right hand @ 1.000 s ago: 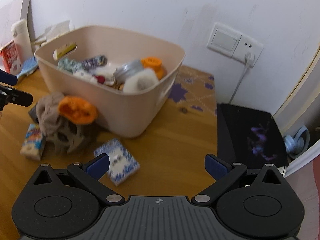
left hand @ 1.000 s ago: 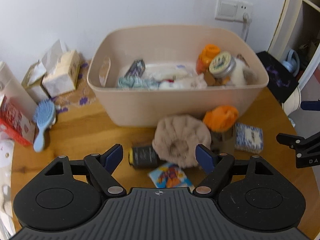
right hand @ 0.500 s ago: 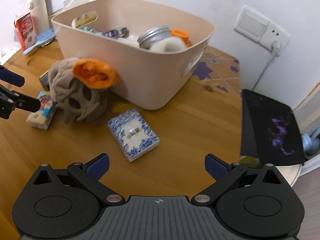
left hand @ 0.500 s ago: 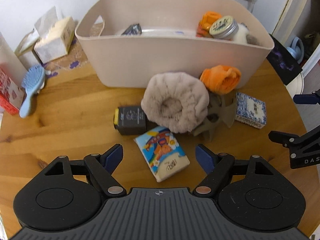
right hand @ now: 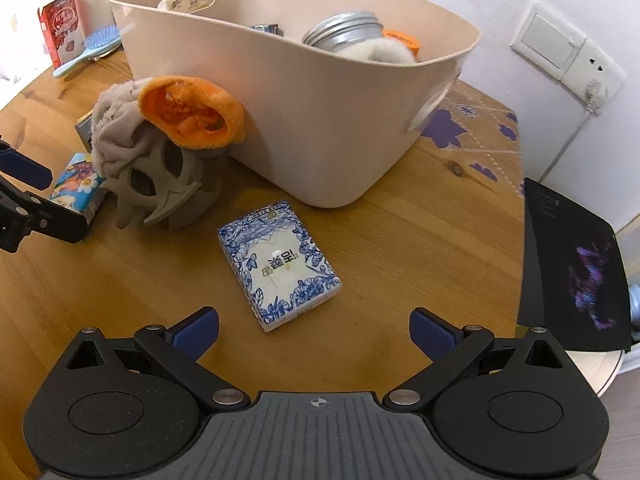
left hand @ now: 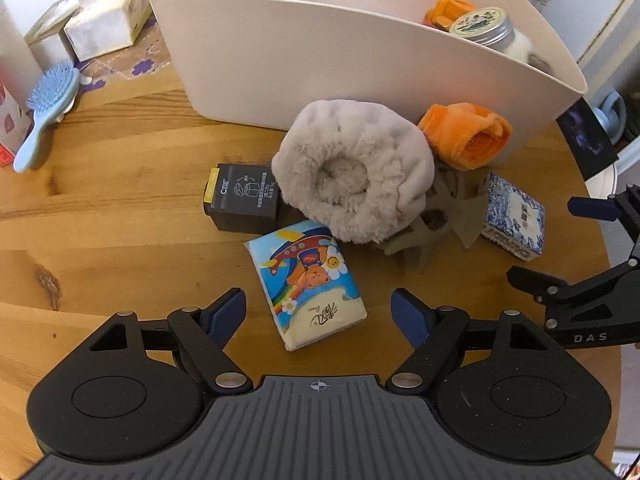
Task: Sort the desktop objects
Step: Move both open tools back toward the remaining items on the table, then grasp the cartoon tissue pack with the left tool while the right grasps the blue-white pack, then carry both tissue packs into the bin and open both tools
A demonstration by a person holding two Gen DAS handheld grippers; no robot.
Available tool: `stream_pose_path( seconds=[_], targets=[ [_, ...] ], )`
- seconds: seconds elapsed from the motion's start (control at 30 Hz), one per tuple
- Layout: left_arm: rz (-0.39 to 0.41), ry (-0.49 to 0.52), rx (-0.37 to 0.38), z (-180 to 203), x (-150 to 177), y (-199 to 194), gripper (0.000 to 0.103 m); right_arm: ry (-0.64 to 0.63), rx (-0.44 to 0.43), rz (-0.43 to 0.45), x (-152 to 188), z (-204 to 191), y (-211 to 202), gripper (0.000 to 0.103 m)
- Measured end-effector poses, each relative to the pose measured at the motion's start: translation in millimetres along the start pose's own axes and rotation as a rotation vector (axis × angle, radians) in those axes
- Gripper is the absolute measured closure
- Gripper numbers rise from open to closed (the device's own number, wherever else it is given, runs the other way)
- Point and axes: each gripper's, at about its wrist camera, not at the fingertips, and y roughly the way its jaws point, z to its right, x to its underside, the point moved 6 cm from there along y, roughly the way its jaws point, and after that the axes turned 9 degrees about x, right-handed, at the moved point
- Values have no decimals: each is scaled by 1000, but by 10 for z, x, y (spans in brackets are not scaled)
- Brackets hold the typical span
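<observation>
Cartoon tissue pack (left hand: 306,282) lies on the wooden table (left hand: 100,216) just ahead of the left gripper (left hand: 318,314), whose jaws gape empty. Blue-patterned tissue pack (right hand: 279,265) lies likewise before the wide-open, empty right gripper (right hand: 314,330).

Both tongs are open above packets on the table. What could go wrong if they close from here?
The left tongs may grip the cartoon tissue pack skewed, since it lies diagonally between the pads. Reaching further risks nudging the grey fluffy cloth piled on the holder. The right tongs could slip off the slanted blue-and-white packet.
</observation>
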Motion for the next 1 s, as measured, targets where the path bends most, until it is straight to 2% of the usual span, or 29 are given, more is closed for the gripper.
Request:
stream_pose_path(
  seconds=[0.2,0.3,0.37,0.43,0.47,0.53,0.6,0.73,1.0],
  targets=[
    [-18,-23,-3,5,-10,72,23,-1,-21,19,-70,-31,75,0],
    [-23,-18,0,19,-8,97,34,-3,-30,38,-100,-51,82,0],
    [-17,-14,-10,22,-12,93,38,-1,-35,55,-118,-61,74,7],
    [-6,-14,-27,18,-20,84,49,16,-47,66,-126,-65,71,20],
    [-4,-13,-29,11,-23,81,49,27,-57,70,-131,-69,66,24],
    [-4,-6,-21,18,-19,75,50,45,-77,82,-139,-82,47,42],
    [-3,23,-20,25,-10,70,51,42,-77,82,-148,-103,30,52],
    [-5,39,-22,7,9,47,53,35,-89,69,-130,-148,-15,57],
    [2,47,-27,-56,55,-34,54,74,-79,55,-8,-191,-125,58]
  ],
)
